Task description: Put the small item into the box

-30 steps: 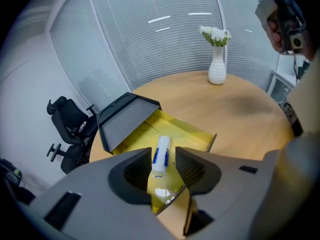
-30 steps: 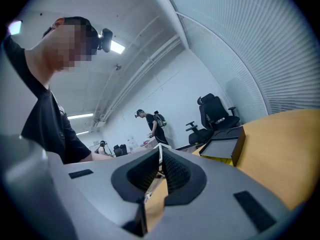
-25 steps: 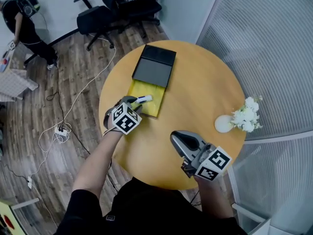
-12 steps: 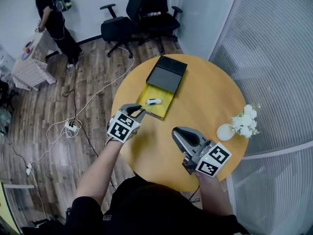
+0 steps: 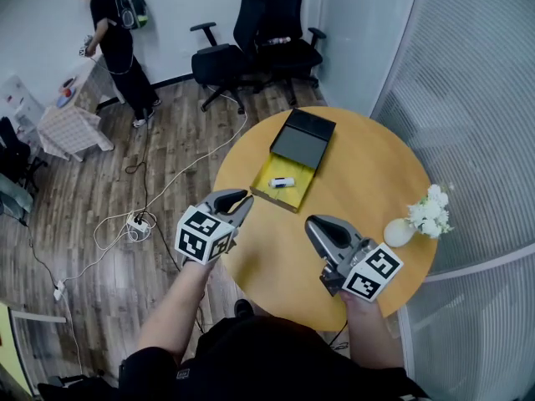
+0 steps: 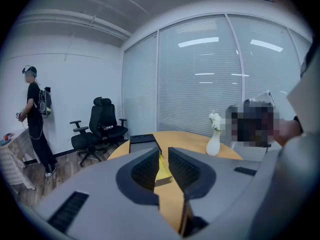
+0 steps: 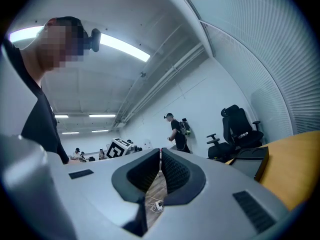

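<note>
The box (image 5: 287, 192) lies open on the round wooden table (image 5: 359, 174): a yellow tray with a dark lid (image 5: 305, 138) leaning at its far end. The small white item (image 5: 282, 182) rests inside the yellow tray. My left gripper (image 5: 241, 199) hovers at the table's near-left edge, short of the box. Its jaws have just been closing and stand a narrow gap apart with nothing between them; in the left gripper view (image 6: 163, 151) the yellow tray (image 6: 161, 166) shows through that gap. My right gripper (image 5: 315, 224) hangs over the table's near side, shut and empty, and points off the table toward the room (image 7: 160, 153).
A white vase of flowers (image 5: 399, 232) stands at the table's right edge. Black office chairs (image 5: 267, 32) sit beyond the table. A person (image 5: 113, 40) stands far left by a small table. A cable and power strip (image 5: 138, 222) lie on the wooden floor to the left.
My left gripper let go of the white item over the tray, then drew back and up toward the table's near-left edge. The item stays in the box. The right gripper rose slightly.
</note>
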